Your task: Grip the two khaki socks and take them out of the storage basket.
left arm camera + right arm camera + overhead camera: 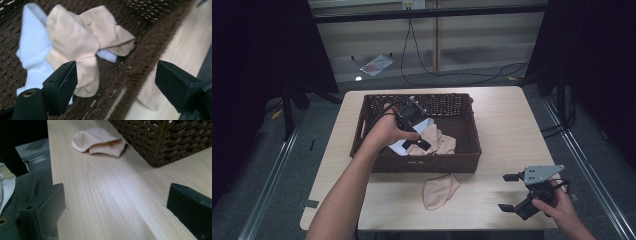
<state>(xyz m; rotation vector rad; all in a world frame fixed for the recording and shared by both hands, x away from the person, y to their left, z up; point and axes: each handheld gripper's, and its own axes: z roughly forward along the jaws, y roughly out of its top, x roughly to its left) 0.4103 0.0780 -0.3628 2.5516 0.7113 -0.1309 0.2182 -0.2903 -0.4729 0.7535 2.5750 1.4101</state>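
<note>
Inside the dark brown woven wicker basket (417, 162), toward its six o'clock wall, a crumpled beige cotton sock (82, 42) lay bunched on top of a white ribbed sock (32, 50), the two touching and partly overlapped. The left gripper (418, 141) hung just above that heap with its jaws spread wide and nothing between them; in the left gripper view the beige sock sat near the left jaw, while the right jaw stood out over the basket's rim. A second beige sock (439, 190) lay folded on the pale wooden table (502, 130), just outside the basket at six o'clock, its upper edge touching or nearly touching the wicker. The right gripper (512, 192) rested low near the table's four o'clock corner, jaws likewise parted and empty, well apart from that sock, which appeared at about eleven o'clock in the right gripper view. The socks looked light, limp and not slippery, so they would likely sag and drape rather than hold shape. The raised fold in the middle of the beige sock seemed the best place to pinch, taking care not to catch the white sock beneath or the weave of the basket.
</note>
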